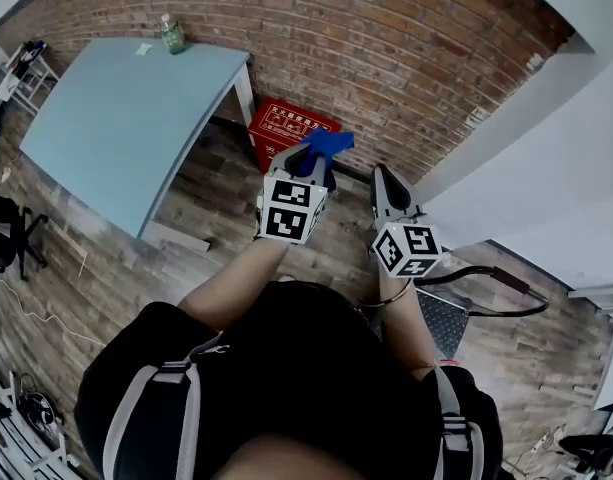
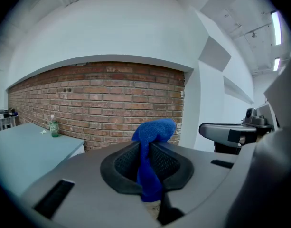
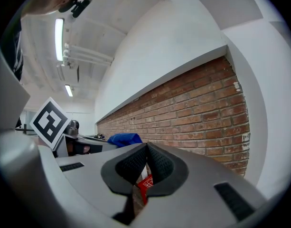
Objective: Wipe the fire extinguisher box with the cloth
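Left claw (image 2: 147, 151) pinches the blue fabric cloth (image 2: 155, 128), right claw (image 3: 144, 152) closed, empty; rubbing the red fire extinguisher box (image 1: 289, 126) could pull it loose.

We see a blue cloth (image 2: 154, 132) of soft, fleecy pile, matt and slightly fuzzy at its folds. It lies against the black pads (image 2: 165, 164) of the left claw (image 2: 149, 148), which look rubbery with a fine ribbed grid. The right claw (image 3: 146, 147) has the same pads. Both claw bodies are smooth, matt grey plastic. The fire extinguisher box (image 1: 289, 128) is red and smooth-faced with white print; we cannot tell metal from plastic. The brick wall (image 1: 386, 58) is rough and matt. The floor (image 1: 211, 203) looks like worn wood planks. The desk (image 1: 116, 118) has a smooth, pale, matt top, and the bottle (image 1: 171, 36) on it is clear greenish plastic.
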